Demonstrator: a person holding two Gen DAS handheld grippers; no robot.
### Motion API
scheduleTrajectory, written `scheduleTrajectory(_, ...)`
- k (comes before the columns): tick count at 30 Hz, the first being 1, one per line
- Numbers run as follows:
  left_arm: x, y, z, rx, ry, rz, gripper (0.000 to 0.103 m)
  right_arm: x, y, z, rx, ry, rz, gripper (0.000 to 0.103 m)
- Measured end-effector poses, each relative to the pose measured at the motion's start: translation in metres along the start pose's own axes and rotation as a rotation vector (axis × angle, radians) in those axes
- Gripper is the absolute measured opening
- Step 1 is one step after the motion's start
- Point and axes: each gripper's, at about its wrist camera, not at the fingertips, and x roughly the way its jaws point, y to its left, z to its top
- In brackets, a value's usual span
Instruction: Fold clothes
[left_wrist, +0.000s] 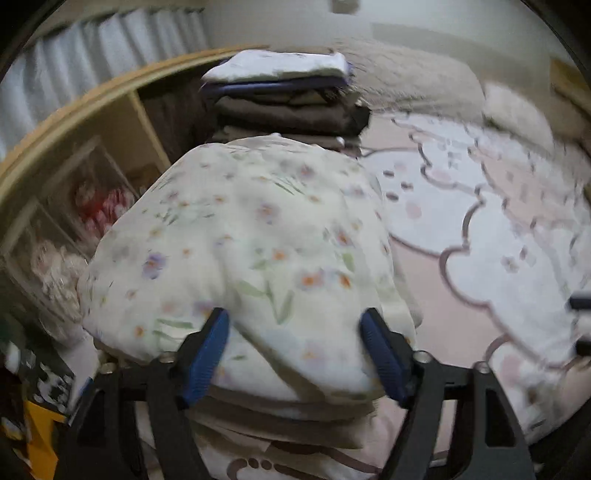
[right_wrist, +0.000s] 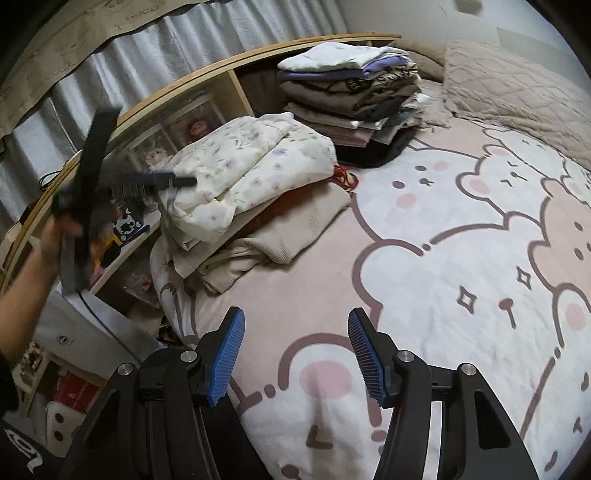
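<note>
Folded flowered garment (left_wrist: 258, 221) on top of a low pile of beige clothes (right_wrist: 295, 229), at the edge of the bed next to a wooden shelf (right_wrist: 207, 96). Behind it, just apart, a taller stack of folded clothes (left_wrist: 288, 99). Left gripper (left_wrist: 295, 321) spread wide, with the near fold of the flowered garment between the blue pads (left_wrist: 210, 350); no clear squeeze on the cloth. Right gripper (right_wrist: 295, 321) also apart and empty, above the bear-print sheet (right_wrist: 443, 258), well away from both piles. View from the left rather blurred.
</note>
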Motion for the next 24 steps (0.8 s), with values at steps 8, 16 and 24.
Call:
scheduleTrajectory(8,-0.034,-0.007,-0.008,-0.081,-0.084,-0.013,0.080,-0.017,0.000,-0.009,-0.011,-0.011,-0.035,0.059)
scheduleTrajectory(16,-0.074,-0.008,-0.018,-0.299,-0.144,-0.008,0.097,-0.030,-0.007,-0.019,0.018,-0.032,-0.037,0.059)
scheduleTrajectory(24,-0.098,-0.024,-0.030,-0.406,-0.172,-0.045,0.103,-0.062,-0.018,-0.016,0.046,-0.125,-0.122,0.093)
